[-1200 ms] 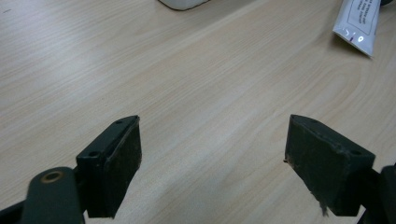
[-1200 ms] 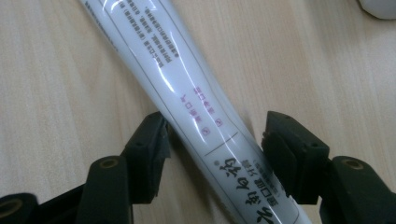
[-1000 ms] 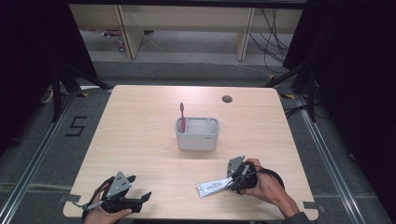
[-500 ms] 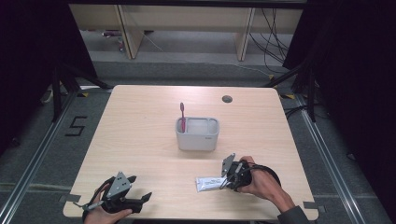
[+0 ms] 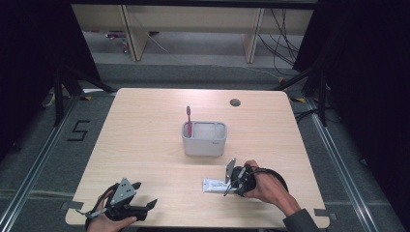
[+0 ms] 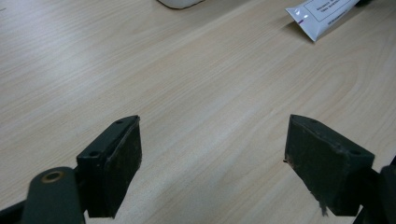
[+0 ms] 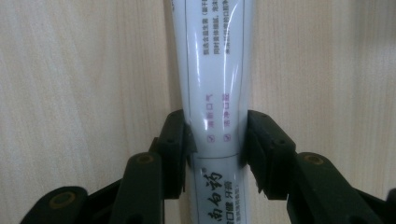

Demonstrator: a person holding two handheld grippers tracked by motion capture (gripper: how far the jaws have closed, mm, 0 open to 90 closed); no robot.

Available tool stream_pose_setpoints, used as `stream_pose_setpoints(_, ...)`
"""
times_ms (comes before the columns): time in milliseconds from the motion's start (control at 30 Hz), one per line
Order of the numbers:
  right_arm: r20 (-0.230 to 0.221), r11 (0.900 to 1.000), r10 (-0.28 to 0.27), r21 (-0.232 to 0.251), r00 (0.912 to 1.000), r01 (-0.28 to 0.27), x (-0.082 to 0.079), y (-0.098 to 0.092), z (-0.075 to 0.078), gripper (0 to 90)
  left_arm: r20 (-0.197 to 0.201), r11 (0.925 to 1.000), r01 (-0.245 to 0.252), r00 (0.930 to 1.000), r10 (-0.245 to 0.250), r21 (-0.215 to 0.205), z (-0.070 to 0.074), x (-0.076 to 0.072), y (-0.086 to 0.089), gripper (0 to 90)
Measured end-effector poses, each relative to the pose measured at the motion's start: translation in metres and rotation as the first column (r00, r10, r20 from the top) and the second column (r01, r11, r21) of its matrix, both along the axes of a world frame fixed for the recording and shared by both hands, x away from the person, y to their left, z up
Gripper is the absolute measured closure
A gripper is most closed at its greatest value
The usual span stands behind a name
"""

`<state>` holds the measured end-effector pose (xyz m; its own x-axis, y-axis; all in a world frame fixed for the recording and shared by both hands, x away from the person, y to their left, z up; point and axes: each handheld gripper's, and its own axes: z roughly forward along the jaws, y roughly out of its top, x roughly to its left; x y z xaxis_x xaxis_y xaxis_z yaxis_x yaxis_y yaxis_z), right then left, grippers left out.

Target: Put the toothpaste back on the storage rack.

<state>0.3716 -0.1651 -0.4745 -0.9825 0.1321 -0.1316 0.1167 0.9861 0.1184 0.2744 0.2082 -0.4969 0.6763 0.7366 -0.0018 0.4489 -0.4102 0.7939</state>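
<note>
While my left gripper (image 5: 138,209) idles near the table's (image 5: 145,135) front-left corner, jaws spread wide over bare wood with nothing between them, the work sits to the right. The grey holder (image 5: 204,138) (a pink toothbrush (image 5: 188,119) stands in it) waits mid-table. My right gripper (image 7: 214,145) pinches the toothpaste tube (image 7: 212,70) lying flat, hand low. I judge this the grasp; next comes lifting it toward the holder.

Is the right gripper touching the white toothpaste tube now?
Touching. In the right gripper view, both jaws of the right gripper press against the sides of the toothpaste tube, with no gap visible.
</note>
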Motion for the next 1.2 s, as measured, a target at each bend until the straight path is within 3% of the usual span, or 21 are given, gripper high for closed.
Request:
stream_pose_setpoints(33,-0.001,0.999,-0.037,-0.007,0.9993,0.037,-0.002,0.001,0.0,61.0,0.0,1.0,0.001,1.0,-0.001,0.001,0.0,0.0,0.0,18.4)
stream_pose_setpoints(100,-0.013,0.999,-0.049,-0.019,0.9987,0.049,-0.002,0.002,0.001,61.5,0.0,1.0,0.001,1.0,-0.001,0.001,0.0,0.0,0.0,18.3)
stream_pose_setpoints(133,0.002,1.0,0.02,-0.01,0.9998,-0.02,0.003,0.003,0.0,61.8,0.0,1.0,0.001,1.0,-0.001,0.001,0.0,0.0,0.0,18.3)
stream_pose_setpoints(200,-0.008,1.0,-0.006,-0.024,0.9999,0.006,0.001,0.005,0.001,62.4,0.004,1.0,0.003,1.0,-0.003,-0.004,-0.001,0.0,0.0,18.4)
stream_pose_setpoints(233,-0.012,0.998,-0.054,-0.045,0.9985,0.053,-0.001,0.005,0.002,62.8,0.006,1.0,0.003,1.0,-0.003,-0.004,-0.001,0.0,0.0,18.4)
stream_pose_setpoints(267,-0.01,0.999,0.005,-0.039,0.9999,-0.005,0.002,0.006,0.001,63.2,0.005,1.0,0.005,1.0,-0.005,-0.002,-0.001,0.0,0.0,18.4)
stream_pose_setpoints(300,-0.013,0.997,-0.055,-0.055,0.9984,0.054,-0.001,0.007,0.002,64.0,0.001,1.0,0.004,1.0,-0.004,0.004,0.0,0.0,0.0,18.5)
stream_pose_setpoints(333,-0.012,0.995,-0.076,-0.065,0.9971,0.075,-0.003,0.008,0.002,65.0,0.002,1.0,0.005,1.0,-0.005,0.003,0.0,0.0,0.0,18.5)
stream_pose_setpoints(367,-0.008,0.999,-0.005,-0.048,1.0,0.004,0.002,0.009,0.002,66.2,0.002,1.0,0.004,1.0,-0.004,0.003,0.0,0.0,0.0,18.6)
stream_pose_setpoints(433,-0.019,0.996,-0.067,-0.059,0.9976,0.066,0.0,0.009,0.004,68.0,0.002,1.0,0.001,1.0,-0.001,0.001,0.0,0.0,0.0,18.8)
stream_pose_setpoints(567,-0.029,0.994,-0.083,-0.075,0.9961,0.08,0.0,0.011,0.005,69.6,0.002,1.0,0.002,1.0,-0.002,0.001,0.0,0.0,0.0,18.9)
stream_pose_setpoints(700,-0.019,0.995,-0.066,-0.078,0.9977,0.064,0.002,0.011,0.005,70.8,0.004,0.9999,0.002,1.0,-0.002,0.015,0.0,0.0,0.001,19.0)
stream_pose_setpoints(933,0.001,0.998,-0.016,-0.065,0.9999,0.016,0.005,0.011,0.004,72.3,0.005,0.9999,0.002,1.0,-0.002,-0.01,0.0,0.0,0.0,19.5)
stream_pose_setpoints(1100,-0.013,0.995,-0.071,-0.074,0.9974,0.07,0.002,0.012,0.006,72.8,0.004,1.0,0.0,1.0,0.0,-0.007,0.0,0.0,0.0,19.6)
stream_pose_setpoints(1167,-0.035,0.997,-0.047,-0.071,0.9983,0.045,0.006,0.012,0.006,72.8,0.003,1.0,0.002,1.0,-0.002,0.0,0.0,0.0,0.0,19.5)
stream_pose_setpoints(1200,-0.053,0.991,-0.103,-0.091,0.9932,0.098,0.003,0.012,0.006,72.7,0.0,1.0,0.003,1.0,-0.003,0.001,0.001,-0.001,0.0,19.5)
